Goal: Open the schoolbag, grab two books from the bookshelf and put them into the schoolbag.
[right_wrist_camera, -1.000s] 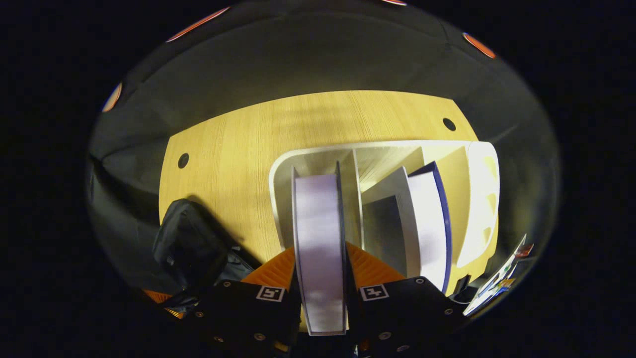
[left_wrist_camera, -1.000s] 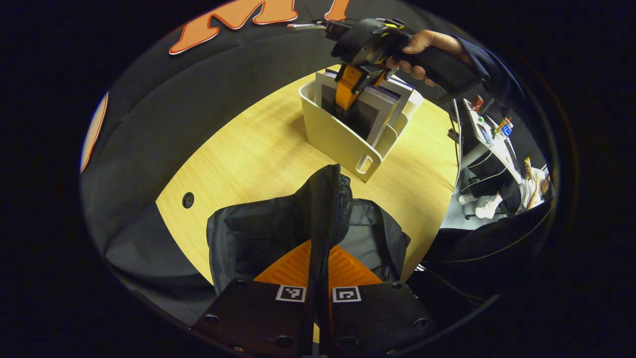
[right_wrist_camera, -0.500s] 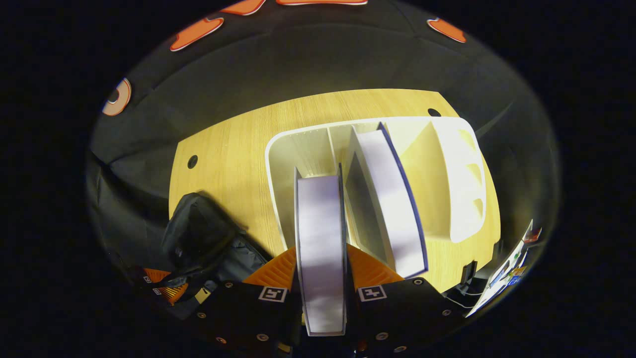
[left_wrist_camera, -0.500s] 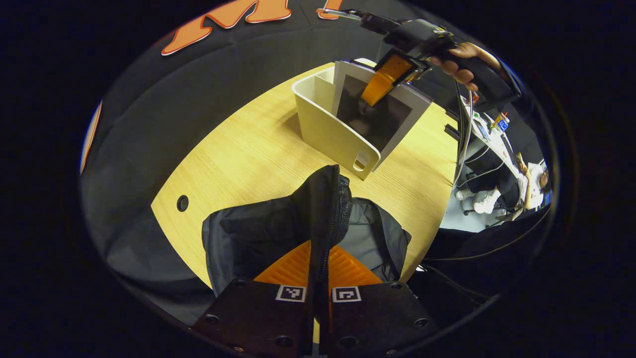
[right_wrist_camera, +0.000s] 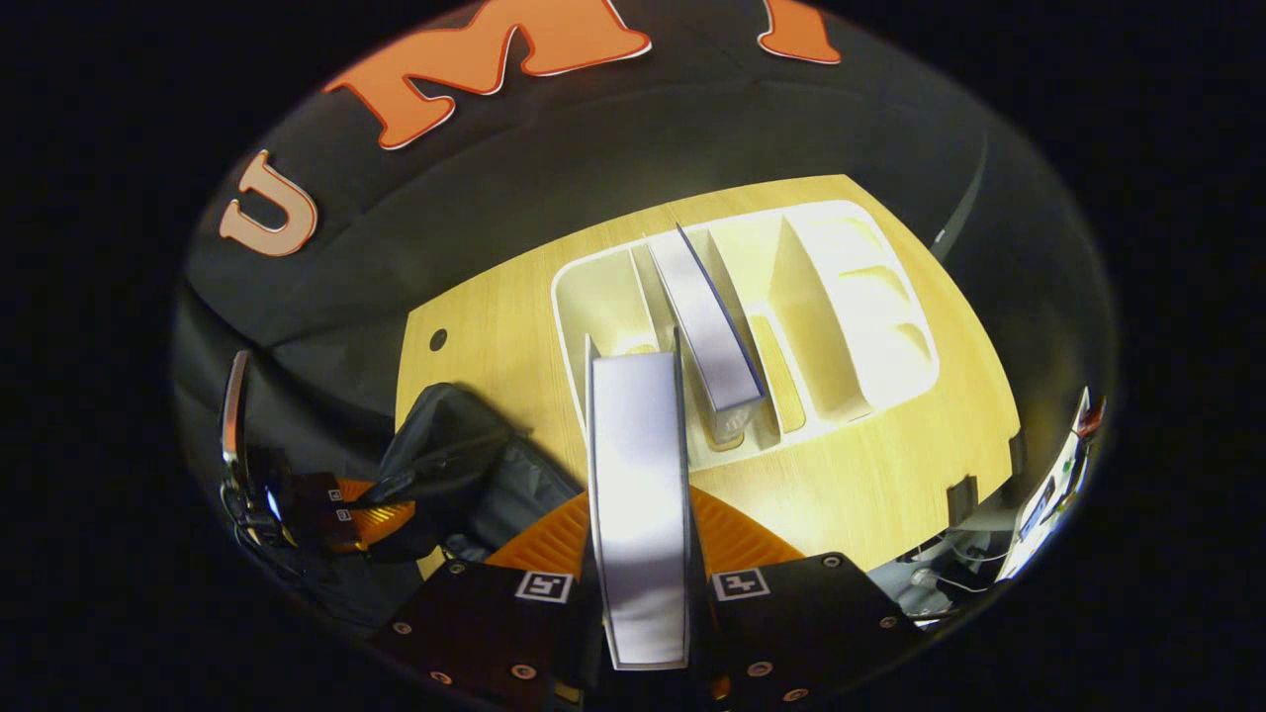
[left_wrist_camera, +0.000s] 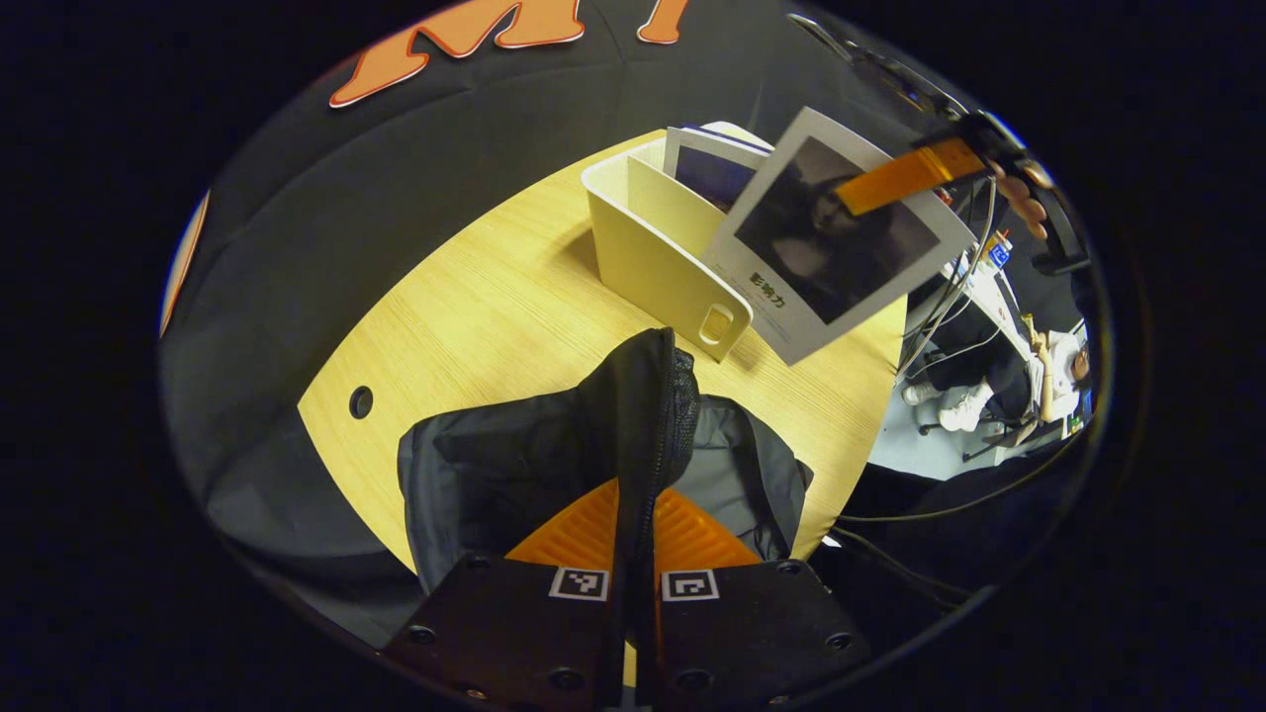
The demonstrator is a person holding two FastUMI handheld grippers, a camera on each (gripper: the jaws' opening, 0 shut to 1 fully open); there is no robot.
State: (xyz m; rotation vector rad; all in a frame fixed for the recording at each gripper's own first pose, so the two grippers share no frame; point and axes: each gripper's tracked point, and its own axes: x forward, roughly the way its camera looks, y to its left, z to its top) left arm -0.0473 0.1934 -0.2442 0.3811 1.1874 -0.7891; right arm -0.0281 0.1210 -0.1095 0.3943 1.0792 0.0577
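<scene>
Aloft, a pale-bordered book [left_wrist_camera: 826, 232] with a dark portrait cover sits clamped in the right gripper [right_wrist_camera: 638, 583]; the left gripper [left_wrist_camera: 633, 554] pinches the black fabric schoolbag [left_wrist_camera: 554, 465].

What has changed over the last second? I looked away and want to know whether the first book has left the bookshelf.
The right gripper, shut on the book throughout, lifted it up and out of the bookshelf; it now hangs tilted above the table. The left gripper stayed clamped on the schoolbag flap, and the second book stayed in its slot.
</scene>
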